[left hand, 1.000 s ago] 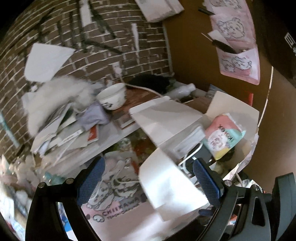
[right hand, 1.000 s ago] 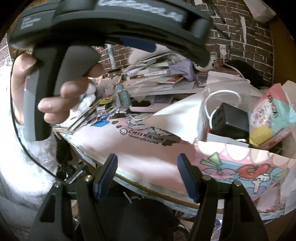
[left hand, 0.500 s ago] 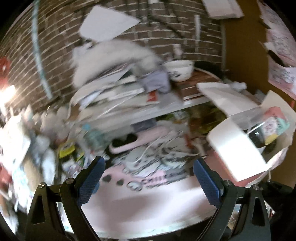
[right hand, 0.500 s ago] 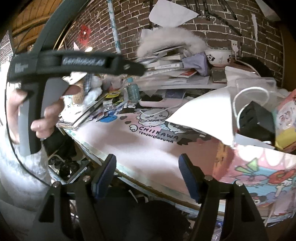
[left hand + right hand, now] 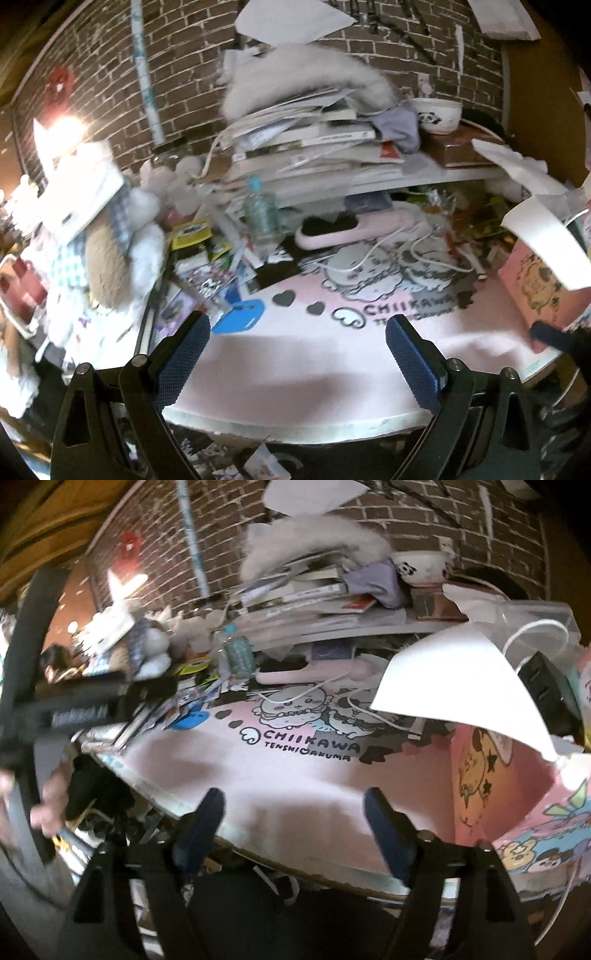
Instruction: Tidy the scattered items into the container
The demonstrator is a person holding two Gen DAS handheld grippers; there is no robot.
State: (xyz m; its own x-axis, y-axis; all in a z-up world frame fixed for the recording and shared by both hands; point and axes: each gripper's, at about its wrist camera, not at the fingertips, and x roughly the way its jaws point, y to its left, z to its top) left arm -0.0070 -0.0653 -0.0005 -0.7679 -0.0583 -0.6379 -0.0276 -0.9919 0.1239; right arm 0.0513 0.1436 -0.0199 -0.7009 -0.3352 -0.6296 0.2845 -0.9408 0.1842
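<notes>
The container is a pink cartoon-printed box (image 5: 484, 775) at the right of the desk, with a white flap (image 5: 454, 686) over it and a black charger (image 5: 546, 690) with a white cord inside. It also shows at the right edge of the left wrist view (image 5: 532, 280). Scattered on the pink Chiikawa mat (image 5: 332, 354) are a pink hairbrush (image 5: 351, 225), a white cable (image 5: 373, 254), a water bottle (image 5: 260, 214) and a blue card (image 5: 240, 315). My left gripper (image 5: 297, 350) is open and empty above the mat's front. My right gripper (image 5: 295, 819) is open and empty at the front edge.
A stack of books and papers (image 5: 314, 136) with a fluffy white item (image 5: 303, 77) and a panda bowl (image 5: 437, 114) sits on a raised shelf by the brick wall. Plush toys (image 5: 107, 236) and small packets crowd the left side. The left hand's gripper body (image 5: 77, 709) crosses the right view.
The left gripper has swung left, from over the box to facing the mat and the left clutter. In the right view it has dropped to the left edge, and this camera has tilted slightly.
</notes>
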